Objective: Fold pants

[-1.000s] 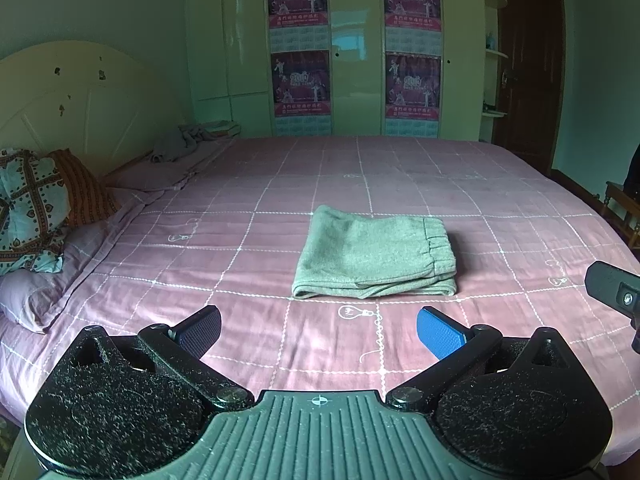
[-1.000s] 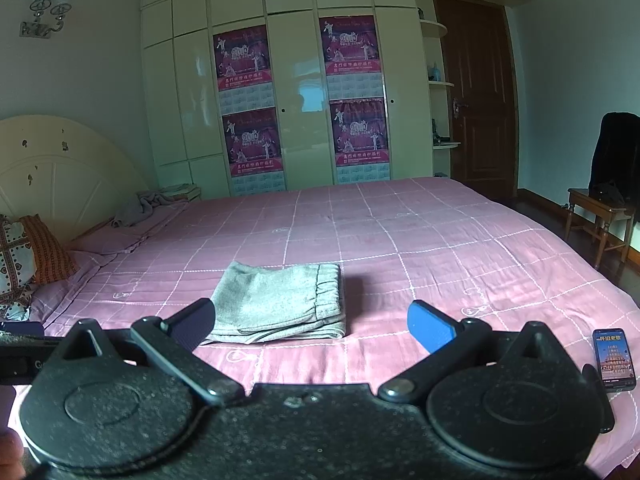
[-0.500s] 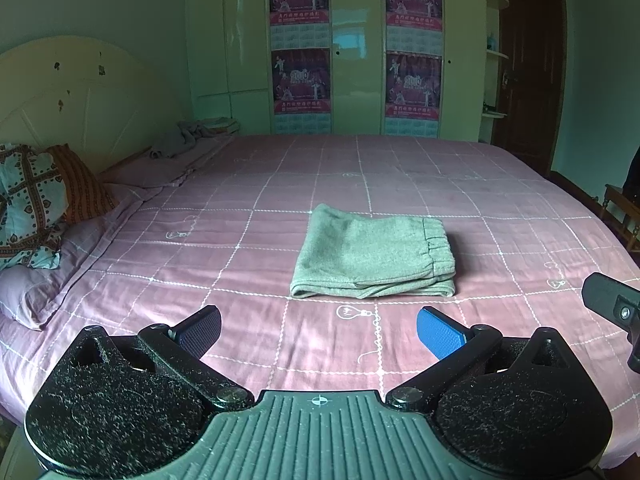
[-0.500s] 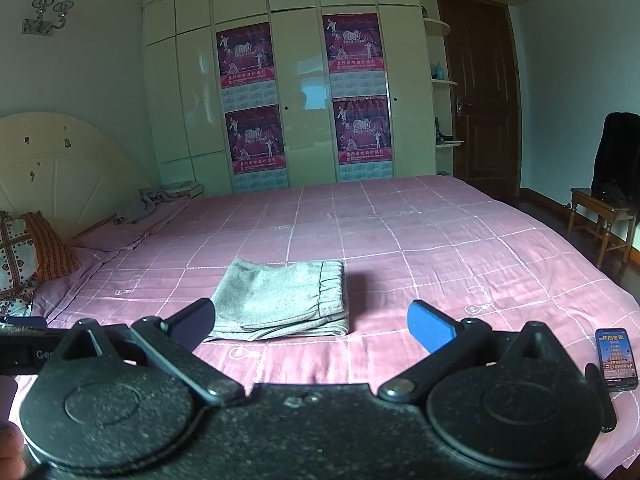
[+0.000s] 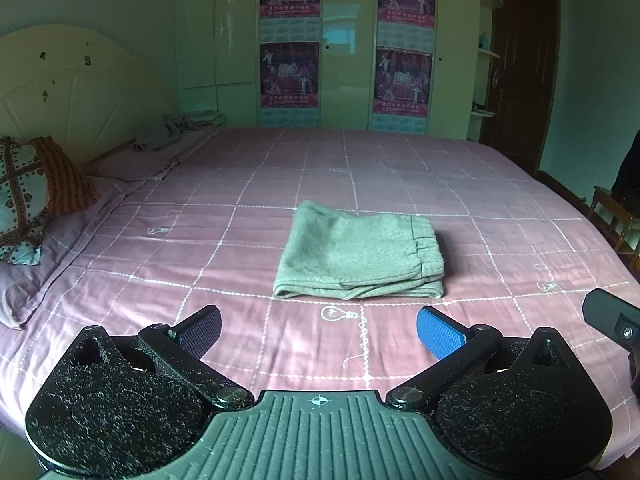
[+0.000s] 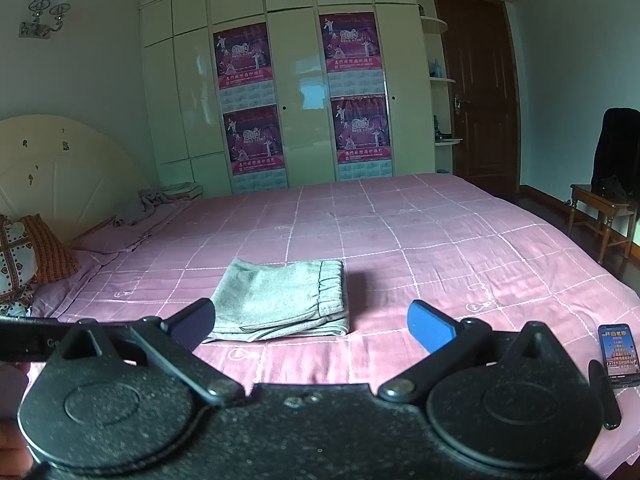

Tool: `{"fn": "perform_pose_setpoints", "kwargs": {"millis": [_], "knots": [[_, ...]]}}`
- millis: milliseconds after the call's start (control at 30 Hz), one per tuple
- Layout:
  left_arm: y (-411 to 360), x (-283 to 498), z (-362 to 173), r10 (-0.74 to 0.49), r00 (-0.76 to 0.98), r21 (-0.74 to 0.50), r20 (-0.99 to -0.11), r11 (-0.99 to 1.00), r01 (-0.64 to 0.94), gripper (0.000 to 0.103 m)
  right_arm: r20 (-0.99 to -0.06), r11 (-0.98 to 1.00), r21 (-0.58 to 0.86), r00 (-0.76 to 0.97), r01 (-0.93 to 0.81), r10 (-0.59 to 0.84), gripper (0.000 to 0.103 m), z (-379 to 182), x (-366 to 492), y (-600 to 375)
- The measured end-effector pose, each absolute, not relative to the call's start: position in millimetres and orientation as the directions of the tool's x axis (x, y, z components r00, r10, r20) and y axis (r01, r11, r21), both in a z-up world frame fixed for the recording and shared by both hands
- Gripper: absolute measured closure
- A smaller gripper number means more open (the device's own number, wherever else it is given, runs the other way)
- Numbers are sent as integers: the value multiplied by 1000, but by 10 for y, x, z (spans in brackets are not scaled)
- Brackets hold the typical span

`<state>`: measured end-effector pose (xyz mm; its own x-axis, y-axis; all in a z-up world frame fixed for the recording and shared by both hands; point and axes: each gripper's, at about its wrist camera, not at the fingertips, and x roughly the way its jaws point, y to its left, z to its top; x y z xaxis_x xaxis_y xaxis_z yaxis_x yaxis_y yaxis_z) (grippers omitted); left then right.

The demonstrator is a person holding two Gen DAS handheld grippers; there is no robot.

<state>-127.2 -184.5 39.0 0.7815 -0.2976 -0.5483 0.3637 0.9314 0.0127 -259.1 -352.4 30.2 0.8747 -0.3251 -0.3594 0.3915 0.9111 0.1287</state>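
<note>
Both hand-held grippers hang wide open and empty over the near edge of the bed [image 5: 400, 168], the left hand-held gripper [image 5: 320, 330] and right hand-held gripper [image 6: 310, 322] clear of the cloth. Beyond them the grey pants [image 5: 360, 256] lie folded into a compact rectangle on the pink checked sheet, waistband to the right; the fold looks finished, with little left but tidying. A smartphone [image 6: 616, 354] rests at the bed's right edge, patterned pillows [image 5: 28, 192] by the headboard. Nothing blocks the way.
</note>
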Motion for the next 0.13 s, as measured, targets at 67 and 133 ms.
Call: {"fn": "perform_pose_setpoints", "kwargs": {"millis": [67,133], "knots": [[-1854,-1217,374,-285,784,15,-552,937,350,0,-360,911,128,874,392,-325,0,284,-2574,-3529],[-1860,-1141,369,-279,780,9,-560,939,343,0,-367,911,133,873,390,-321,0,262,-2547,-3534]]}}
